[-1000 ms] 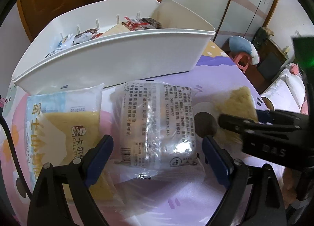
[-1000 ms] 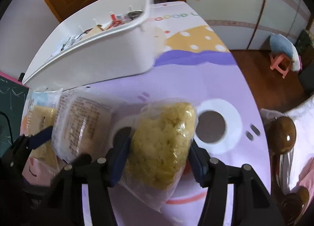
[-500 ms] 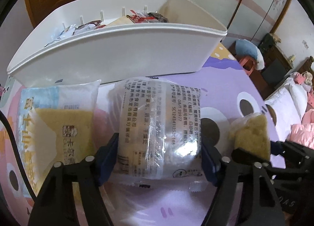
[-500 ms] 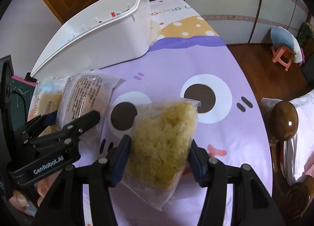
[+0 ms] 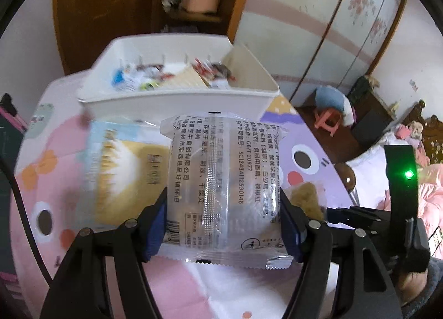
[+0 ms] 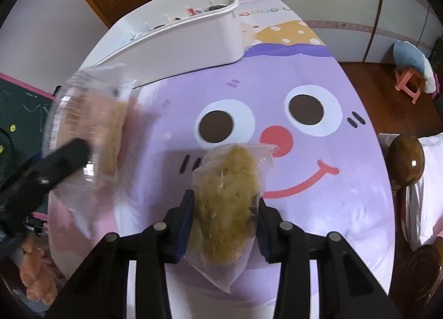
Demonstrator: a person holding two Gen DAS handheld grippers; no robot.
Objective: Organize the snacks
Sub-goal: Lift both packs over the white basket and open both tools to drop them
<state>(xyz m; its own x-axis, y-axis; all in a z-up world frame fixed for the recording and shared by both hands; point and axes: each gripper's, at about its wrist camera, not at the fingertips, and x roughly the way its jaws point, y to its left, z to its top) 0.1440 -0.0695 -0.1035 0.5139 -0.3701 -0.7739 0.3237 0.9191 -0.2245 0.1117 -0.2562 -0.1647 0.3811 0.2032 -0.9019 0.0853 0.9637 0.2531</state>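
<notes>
My left gripper point(image 5: 221, 222) is shut on a clear-wrapped snack pack point(image 5: 221, 175) with printed text and holds it up off the table. The pack hangs in front of the white bin point(image 5: 177, 102), which has several snacks in it. A blue and yellow cake pack point(image 5: 121, 169) lies on the table to the left. My right gripper point(image 6: 224, 216) has its jaws closing on a clear bag of yellow crumbly snack point(image 6: 227, 180); the pads squeeze its sides and it is clear of the table. In the right wrist view, the left gripper point(image 6: 55, 163) and its pack point(image 6: 88, 114) are blurred at the left.
The table wears a pink and purple cartoon-face cloth point(image 6: 304, 180). The white bin point(image 6: 193, 41) stands at its far side. A wooden chair knob point(image 6: 405, 158) rises by the table's right edge. A pink stool point(image 6: 409, 80) sits on the floor beyond.
The left jaws closed on the clear pack and lifted it off the table. The right gripper rose with the yellow bag and squeezed it narrower. Both views pulled back from the bin.
</notes>
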